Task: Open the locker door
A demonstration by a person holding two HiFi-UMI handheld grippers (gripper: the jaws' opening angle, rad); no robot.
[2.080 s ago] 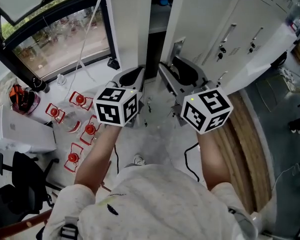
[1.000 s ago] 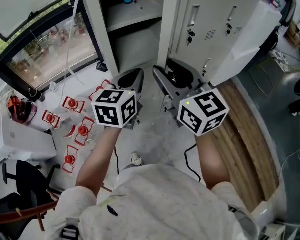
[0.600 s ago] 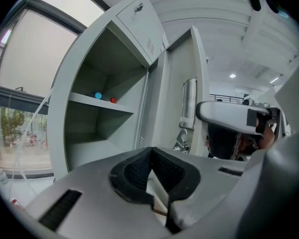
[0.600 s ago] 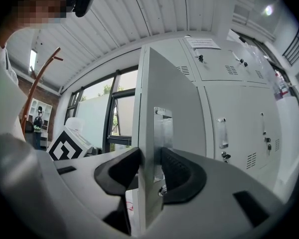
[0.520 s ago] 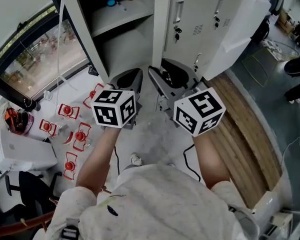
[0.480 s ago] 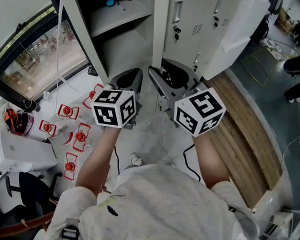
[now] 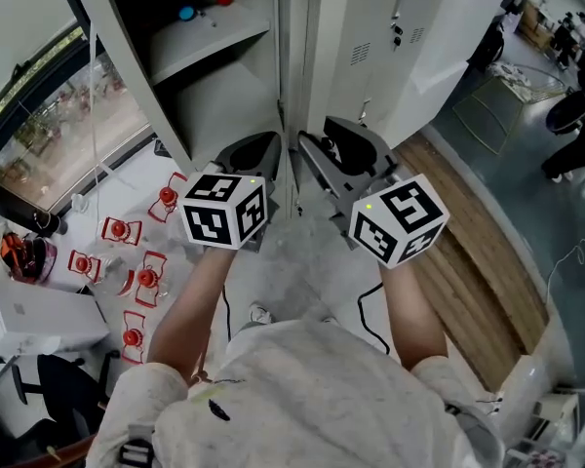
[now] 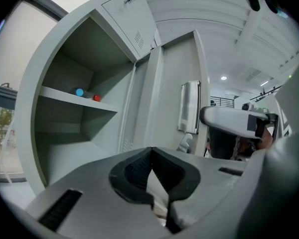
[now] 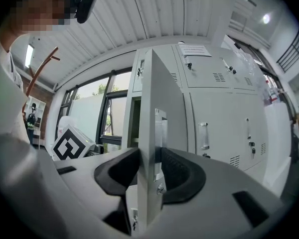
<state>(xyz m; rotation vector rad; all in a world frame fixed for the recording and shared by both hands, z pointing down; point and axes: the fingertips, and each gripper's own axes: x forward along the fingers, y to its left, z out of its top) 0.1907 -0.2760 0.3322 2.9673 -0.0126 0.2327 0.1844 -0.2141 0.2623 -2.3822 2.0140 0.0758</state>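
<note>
Having just closed, right claw clamps the one open locker door; left claw pinched together, empty.

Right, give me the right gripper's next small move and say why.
Probably keep the right gripper clamped and ease the locker door a little further toward the neighbouring lockers. Its jaws have just been closing and now sit on the door's free edge. The door already stands swung well out from the open compartment, so only a bit more swing looks needed.

left claw closed | locker open | shelf: 2 small items
</note>
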